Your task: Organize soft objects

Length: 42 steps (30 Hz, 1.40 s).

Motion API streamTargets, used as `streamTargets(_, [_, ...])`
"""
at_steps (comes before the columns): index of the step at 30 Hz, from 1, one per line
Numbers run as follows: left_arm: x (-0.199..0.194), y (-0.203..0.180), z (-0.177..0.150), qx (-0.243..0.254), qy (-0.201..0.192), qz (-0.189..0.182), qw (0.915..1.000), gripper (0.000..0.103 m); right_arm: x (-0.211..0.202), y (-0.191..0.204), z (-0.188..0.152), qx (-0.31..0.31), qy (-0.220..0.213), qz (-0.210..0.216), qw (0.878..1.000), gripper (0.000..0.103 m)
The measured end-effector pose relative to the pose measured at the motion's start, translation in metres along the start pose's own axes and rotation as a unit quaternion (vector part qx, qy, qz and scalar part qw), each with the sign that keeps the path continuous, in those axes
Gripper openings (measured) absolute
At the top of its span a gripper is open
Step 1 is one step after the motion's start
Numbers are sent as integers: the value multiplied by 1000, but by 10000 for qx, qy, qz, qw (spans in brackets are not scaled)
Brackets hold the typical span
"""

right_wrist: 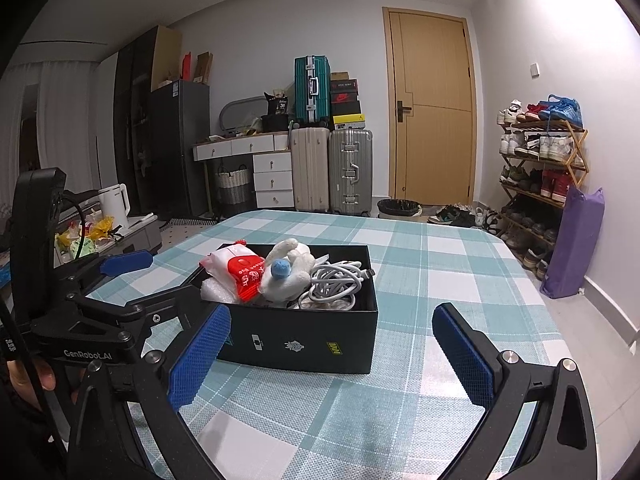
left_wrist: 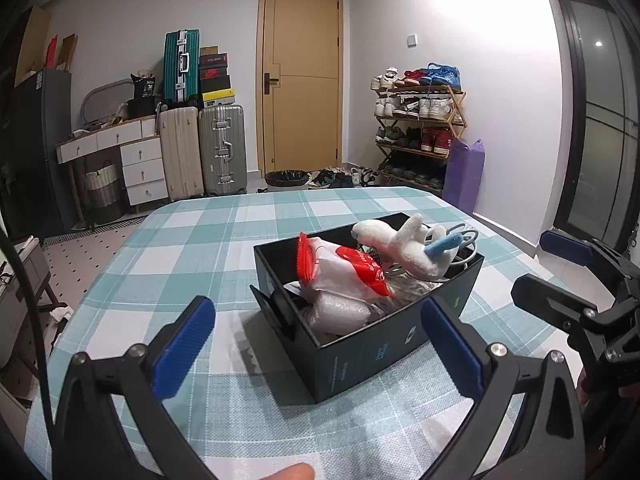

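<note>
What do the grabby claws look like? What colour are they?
Each gripper is a black frame with two fingers, silver bolts at the joints, and bumpy blue pads on the inner faces. The left gripper has a black cable beside it and white "GenRobot.AI" lettering on its side. The right gripper looks the same.

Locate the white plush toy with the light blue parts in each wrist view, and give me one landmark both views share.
Left wrist view: the white plush toy with light blue parts lies right of centre, at the far right end of the open black cardboard box.
Right wrist view: the toy sits just left of centre, in the middle of the box, beside the coiled white cable.
Shared landmark: the yellow wooden door.
</note>
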<state>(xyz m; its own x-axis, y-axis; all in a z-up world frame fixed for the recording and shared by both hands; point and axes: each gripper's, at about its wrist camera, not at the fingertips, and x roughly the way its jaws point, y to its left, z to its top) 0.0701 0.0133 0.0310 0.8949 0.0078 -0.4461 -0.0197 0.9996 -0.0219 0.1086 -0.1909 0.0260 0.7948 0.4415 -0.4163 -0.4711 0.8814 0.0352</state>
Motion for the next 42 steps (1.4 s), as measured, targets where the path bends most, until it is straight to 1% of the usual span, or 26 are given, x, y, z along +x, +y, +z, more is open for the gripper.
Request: streamTargets(42, [-4, 0, -3, 78, -124, 40, 9999, 103, -1, 1, -1, -4, -15, 9, 10000, 103])
